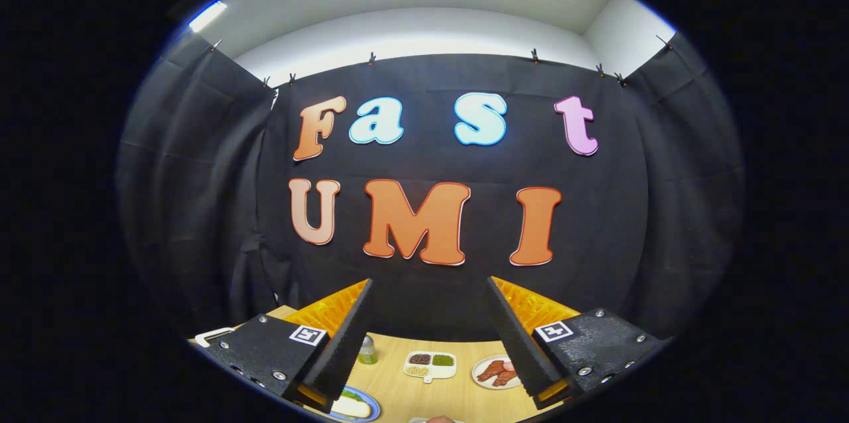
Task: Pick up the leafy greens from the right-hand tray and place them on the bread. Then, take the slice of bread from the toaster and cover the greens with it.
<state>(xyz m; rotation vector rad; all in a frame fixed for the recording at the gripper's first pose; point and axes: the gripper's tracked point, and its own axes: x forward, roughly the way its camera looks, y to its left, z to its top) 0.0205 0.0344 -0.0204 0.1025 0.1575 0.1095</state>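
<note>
**Raised high over the table, jaws wide and empty**

Held well above the table [398,390], pointing almost level toward the cloth wall [431,290], so that most of what lies ahead is wall and only a strip of tabletop sits low between the fingers. Gripper [430,287] spread wide, nothing between the fingers, nothing touched by either one. Left finger [348,337] and right finger [514,337] slanting in toward each other at the tips, with a broad gap left open.

Down on the table, between the fingers: a small bottle [367,350] just beside the left finger; a divided tray [430,365] near the middle, holding dark, green and pale fillings in separate compartments; a plate [496,373] with reddish-brown food just beside the right finger. Nearer in, partly hidden under the left finger: a blue-rimmed plate [361,410] carrying a slice of bread [351,408] with greens [351,395] lying on top of it. Toaster too hidden to tell. All of these well below the fingertips, none in contact.
</note>
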